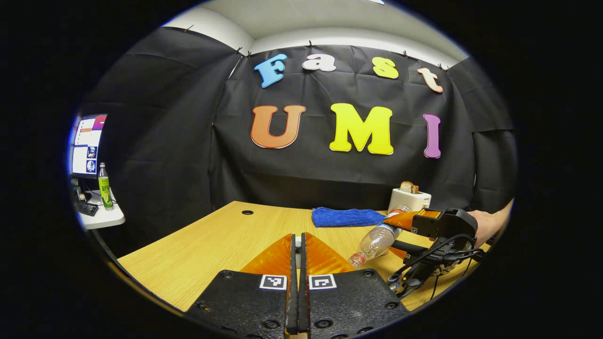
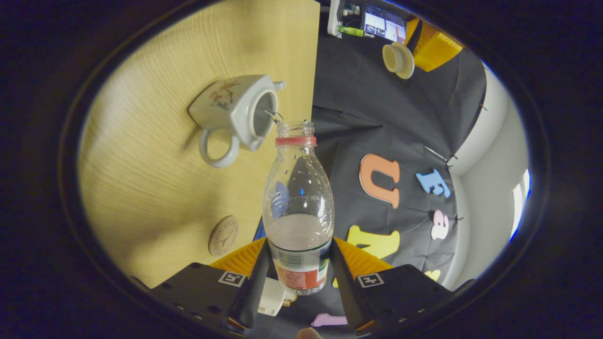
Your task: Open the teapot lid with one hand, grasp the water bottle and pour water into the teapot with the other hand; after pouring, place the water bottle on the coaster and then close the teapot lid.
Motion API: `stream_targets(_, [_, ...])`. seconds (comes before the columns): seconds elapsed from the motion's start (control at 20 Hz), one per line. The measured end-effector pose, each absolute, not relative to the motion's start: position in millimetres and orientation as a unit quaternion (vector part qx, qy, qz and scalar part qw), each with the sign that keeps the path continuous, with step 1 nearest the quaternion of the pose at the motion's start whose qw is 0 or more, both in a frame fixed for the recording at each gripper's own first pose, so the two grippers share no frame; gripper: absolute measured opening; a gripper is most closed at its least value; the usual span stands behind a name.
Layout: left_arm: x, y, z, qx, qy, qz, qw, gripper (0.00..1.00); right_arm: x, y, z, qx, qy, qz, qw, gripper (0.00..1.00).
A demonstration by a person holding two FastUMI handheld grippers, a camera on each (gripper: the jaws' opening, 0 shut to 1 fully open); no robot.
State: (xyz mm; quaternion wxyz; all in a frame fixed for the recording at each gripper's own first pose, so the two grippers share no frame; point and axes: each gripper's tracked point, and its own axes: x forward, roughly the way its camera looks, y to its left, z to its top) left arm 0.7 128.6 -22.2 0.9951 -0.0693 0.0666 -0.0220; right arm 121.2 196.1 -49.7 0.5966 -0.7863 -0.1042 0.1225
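Observation:
In the right gripper view, my right gripper (image 2: 298, 254) is shut on the clear water bottle (image 2: 297, 197), which is tilted with its open mouth beside the opening of the white teapot (image 2: 231, 110). A thin stream runs from the mouth into the pot. The teapot stands lidless on the wooden table (image 2: 155, 179), with the round coaster (image 2: 224, 235) nearer to me. Farther off, my left gripper (image 2: 426, 44) holds the teapot lid (image 2: 398, 59) in the air. In the left gripper view, my left gripper (image 1: 297, 242) is shut, and the tilted water bottle (image 1: 377, 240) sits in my right gripper (image 1: 424, 223).
A blue cloth (image 1: 346, 216) and a white toaster (image 1: 409, 197) with toast lie at the back of the table (image 1: 212, 245). A hand (image 1: 490, 223) holds the right gripper. Off the table's left, a side desk carries a monitor (image 1: 87, 146) and a green bottle (image 1: 104, 186).

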Motion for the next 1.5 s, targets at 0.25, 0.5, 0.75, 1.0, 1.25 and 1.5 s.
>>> stream_targets(0.25, [-0.4,129.2,-20.8,-0.071,0.064,-0.023,0.995,0.03,122.5,196.5,-45.9,-0.795,-0.111,0.122,0.584,0.7])
stream_targets(0.5, [-1.2,128.7,-20.5,-0.067,0.063,-0.028,0.995,0.03,124.9,197.4,-40.7,-0.804,-0.118,0.117,0.571,0.7])
stream_targets(0.75, [-2.0,129.5,-18.9,-0.065,0.06,-0.027,0.996,0.03,126.9,200.2,-36.5,-0.81,-0.128,0.114,0.56,0.7])
stream_targets(1.0, [-2.7,129.4,-17.4,-0.065,0.058,-0.029,0.996,0.03,127.1,201.3,-30.2,-0.817,-0.136,0.11,0.549,0.7])
stream_targets(1.25, [-2.7,129.1,-16.6,-0.063,0.058,-0.031,0.996,0.03,127.0,202.6,-27.2,-0.825,-0.141,0.11,0.535,0.7])
stream_targets(1.5, [-3.0,129.5,-14.9,-0.063,0.058,-0.029,0.996,0.03,125.4,204.4,-22.5,-0.835,-0.151,0.106,0.518,0.7])
